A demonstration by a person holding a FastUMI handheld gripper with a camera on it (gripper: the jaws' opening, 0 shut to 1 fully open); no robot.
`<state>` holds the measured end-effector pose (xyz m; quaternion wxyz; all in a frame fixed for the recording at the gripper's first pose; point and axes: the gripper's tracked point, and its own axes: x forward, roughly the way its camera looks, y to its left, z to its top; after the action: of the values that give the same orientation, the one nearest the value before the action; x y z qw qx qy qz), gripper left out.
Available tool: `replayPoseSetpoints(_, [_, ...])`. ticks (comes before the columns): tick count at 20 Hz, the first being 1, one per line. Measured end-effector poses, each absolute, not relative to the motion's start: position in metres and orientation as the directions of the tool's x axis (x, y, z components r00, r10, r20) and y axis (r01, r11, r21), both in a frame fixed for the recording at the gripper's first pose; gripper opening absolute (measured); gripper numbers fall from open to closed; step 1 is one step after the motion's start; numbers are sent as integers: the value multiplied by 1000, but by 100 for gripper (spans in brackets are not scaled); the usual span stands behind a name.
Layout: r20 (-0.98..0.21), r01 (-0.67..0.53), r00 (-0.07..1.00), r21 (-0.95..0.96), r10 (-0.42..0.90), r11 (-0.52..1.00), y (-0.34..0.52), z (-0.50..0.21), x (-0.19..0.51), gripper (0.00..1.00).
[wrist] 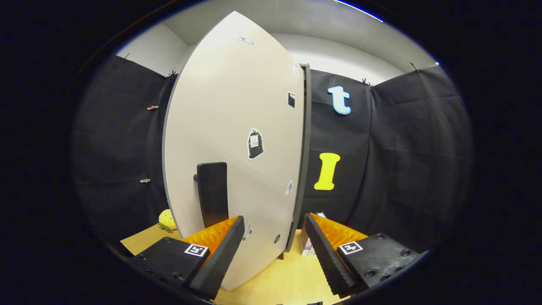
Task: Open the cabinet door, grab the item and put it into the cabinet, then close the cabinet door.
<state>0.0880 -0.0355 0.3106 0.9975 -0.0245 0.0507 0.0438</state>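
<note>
The cabinet door stands as the landmark here: a tall pale panel seen close up, swung so that its broad face is turned toward the camera and its dark edge runs down the side nearest the booth wall. A dark upright handle is fixed to the lower part of the door's face, and a few small stickers are scattered across the panel above and beside the handle.

The gripper is released: its two fingers are spread wide apart and press on nothing. The lower part of the door sits between them, with one fingertip just beside the foot of the handle and the other beyond the door's dark edge. Whether either finger actually touches the door is hard to tell from this angle.

The door rests above a light wooden desk, which shows bare below the door's bottom corner and between the fingers. Behind the door, on the handle side, a small yellow soft toy with a bit of green lies on the desk, partly hidden by the panel; it may be the item to be put away. On the other side of the door, near its dark edge, a small pale box stands on the desk, mostly covered by a finger.
</note>
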Motion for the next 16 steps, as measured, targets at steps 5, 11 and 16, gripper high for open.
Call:
replayPoseSetpoints(5, [-113, -116, 987, -3, 115, 993, 40, 299, 123, 96])
replayPoseSetpoints(11, [-121, -120, 985, 61, 126, 991, 103, 289, 151, 98])
replayPoseSetpoints(16, [-129, -130, 982, 46, 135, 990, 115, 285, 163, 98])
